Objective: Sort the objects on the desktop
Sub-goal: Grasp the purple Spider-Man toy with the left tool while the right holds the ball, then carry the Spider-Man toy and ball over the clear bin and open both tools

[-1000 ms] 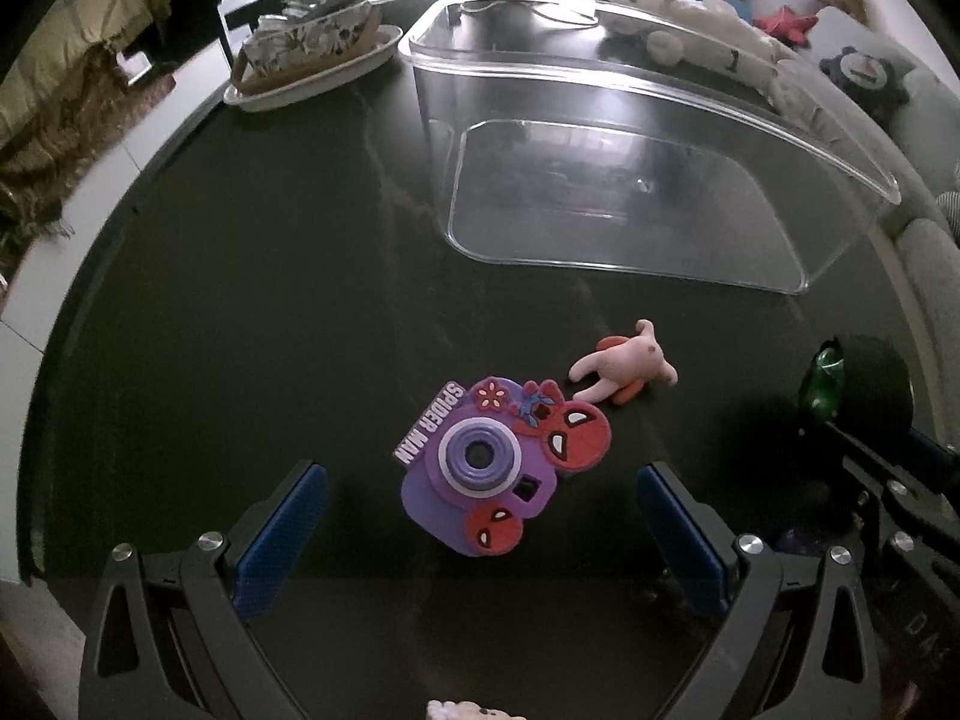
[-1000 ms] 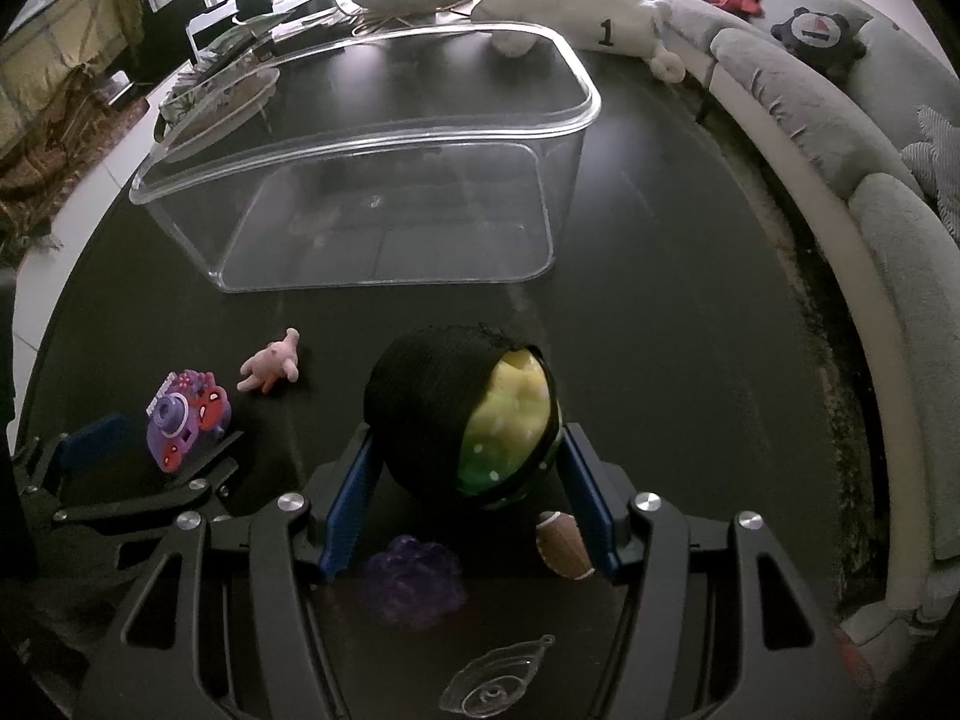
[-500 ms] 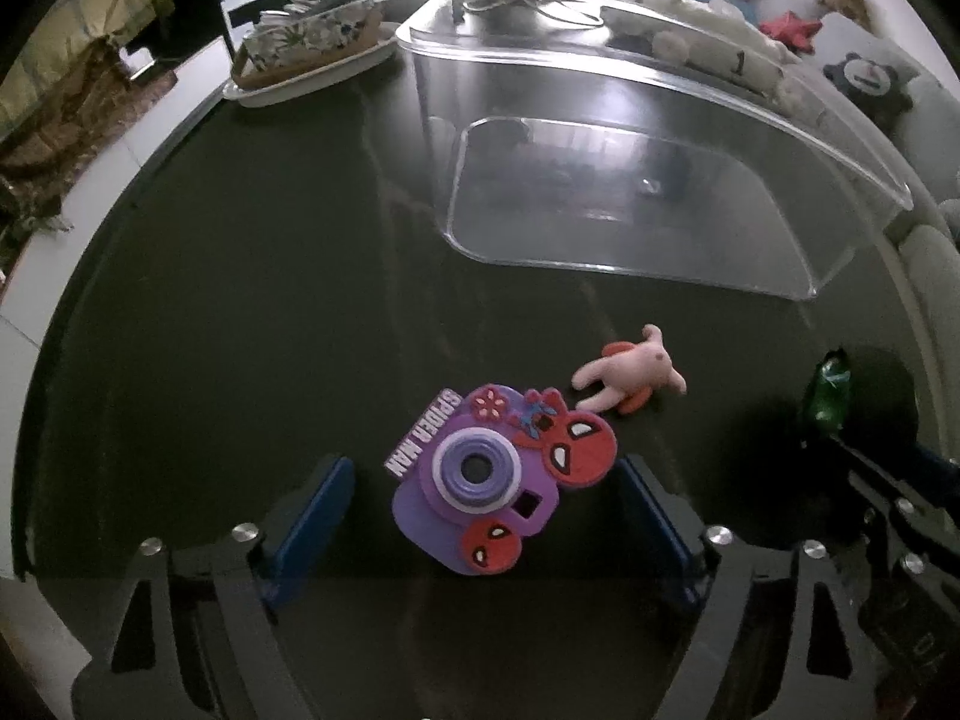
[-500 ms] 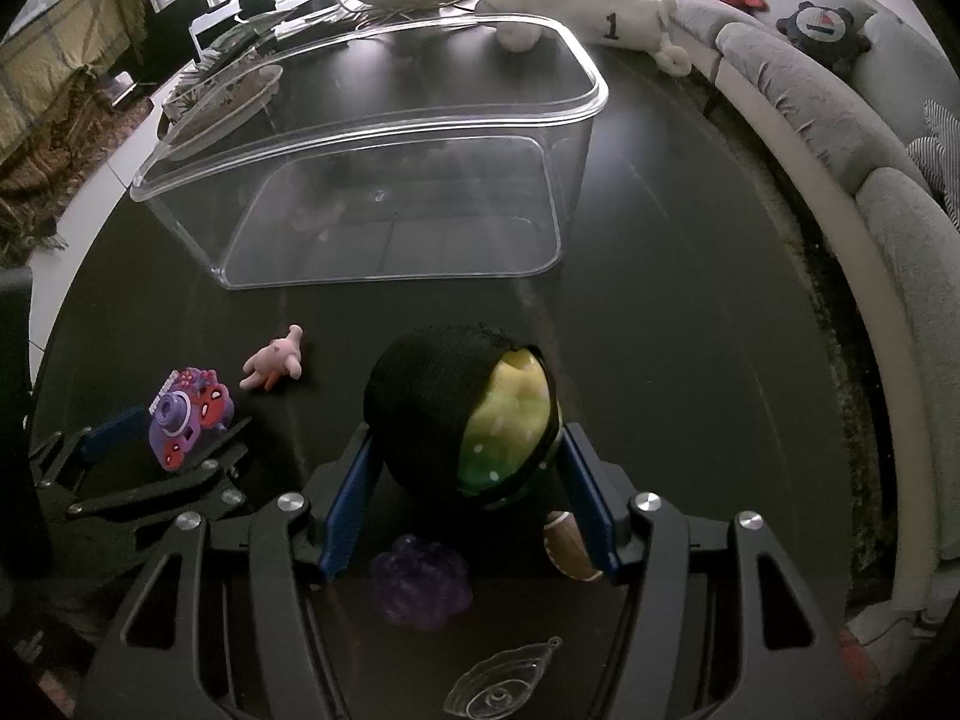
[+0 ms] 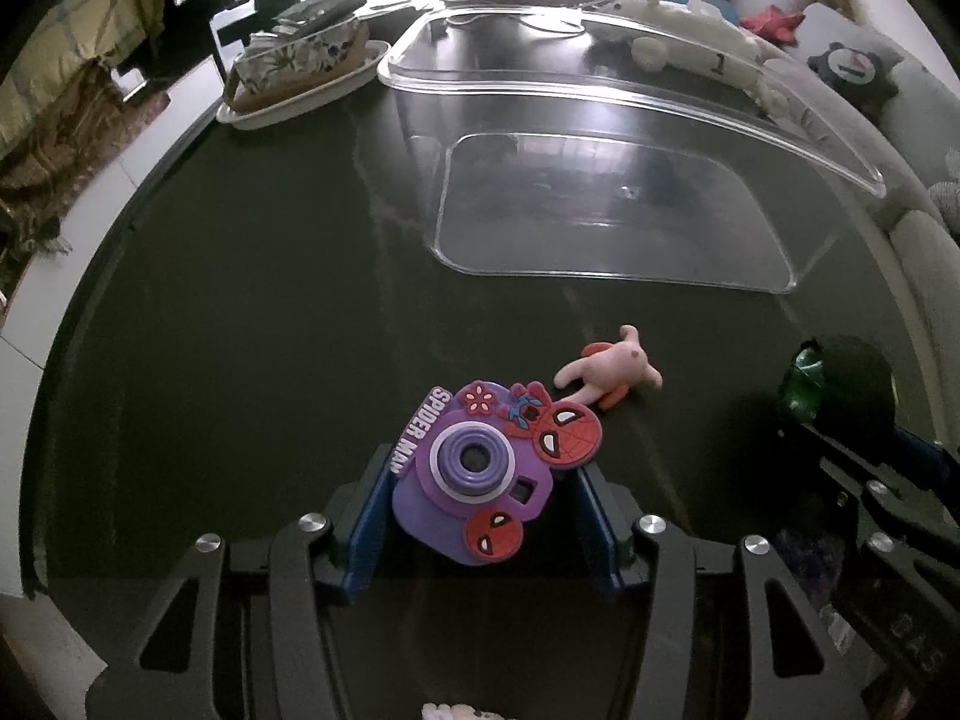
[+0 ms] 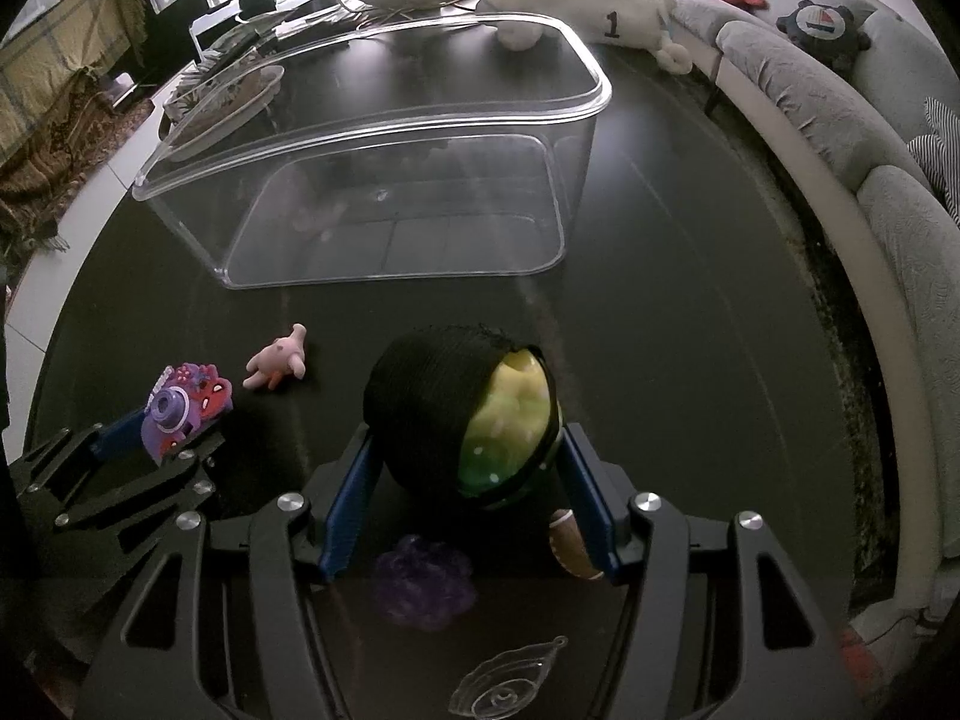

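Clear glossy plastic bin (image 6: 372, 138) (table (image 6: 660, 300) dark, shiny)

The left tongs (image 5: 477, 507) clasp the purple toy camera (image 5: 480, 474) on the dark table (image 5: 240, 300).

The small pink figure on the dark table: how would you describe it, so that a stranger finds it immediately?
Start from the clear plastic bin on the dark table. Just in front of its near wall lies the small pink figure, beside the purple Spider-Man toy camera. It alone is pale pink and limbed, with an orange patch.
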Tool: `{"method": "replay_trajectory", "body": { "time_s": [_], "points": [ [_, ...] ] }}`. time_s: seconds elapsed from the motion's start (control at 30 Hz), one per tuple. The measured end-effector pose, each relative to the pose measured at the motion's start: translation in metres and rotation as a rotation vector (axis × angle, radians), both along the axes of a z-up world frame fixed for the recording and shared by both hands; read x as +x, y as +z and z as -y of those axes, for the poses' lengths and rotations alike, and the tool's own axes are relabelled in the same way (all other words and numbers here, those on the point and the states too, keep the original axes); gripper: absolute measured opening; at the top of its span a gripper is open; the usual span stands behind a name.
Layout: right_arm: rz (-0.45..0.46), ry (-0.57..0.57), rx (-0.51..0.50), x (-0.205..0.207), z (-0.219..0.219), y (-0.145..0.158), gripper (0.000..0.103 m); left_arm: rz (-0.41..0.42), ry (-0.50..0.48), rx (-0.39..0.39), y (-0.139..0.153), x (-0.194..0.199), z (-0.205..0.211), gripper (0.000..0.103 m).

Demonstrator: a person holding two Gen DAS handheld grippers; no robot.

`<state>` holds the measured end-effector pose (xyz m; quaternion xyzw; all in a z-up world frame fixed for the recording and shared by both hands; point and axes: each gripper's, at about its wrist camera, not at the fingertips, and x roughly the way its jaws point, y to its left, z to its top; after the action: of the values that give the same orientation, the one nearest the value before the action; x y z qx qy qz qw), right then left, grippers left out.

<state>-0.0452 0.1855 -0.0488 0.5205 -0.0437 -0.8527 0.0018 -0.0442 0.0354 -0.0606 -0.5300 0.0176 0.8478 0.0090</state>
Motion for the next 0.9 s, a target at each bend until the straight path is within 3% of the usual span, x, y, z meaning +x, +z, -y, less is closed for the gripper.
{"method": "replay_trajectory", "body": {
  "time_s": [0.17,0.4,0.9],
  "points": [
    [0.001,0.001,-0.001,0.0,0.001,0.001,0.057,-0.017,0.015,0.008,0.019,0.004,0.008,0.052],
    [-0.01,0.007,-0.004,0.005,0.005,0.009,0.057,-0.04,-0.006,-0.002,0.023,0.007,0.002,0.052],
    [-0.082,0.002,0.011,0.029,0.011,0.044,0.057,-0.099,-0.019,0.028,0.057,0.03,0.005,0.051]
  ]
}}
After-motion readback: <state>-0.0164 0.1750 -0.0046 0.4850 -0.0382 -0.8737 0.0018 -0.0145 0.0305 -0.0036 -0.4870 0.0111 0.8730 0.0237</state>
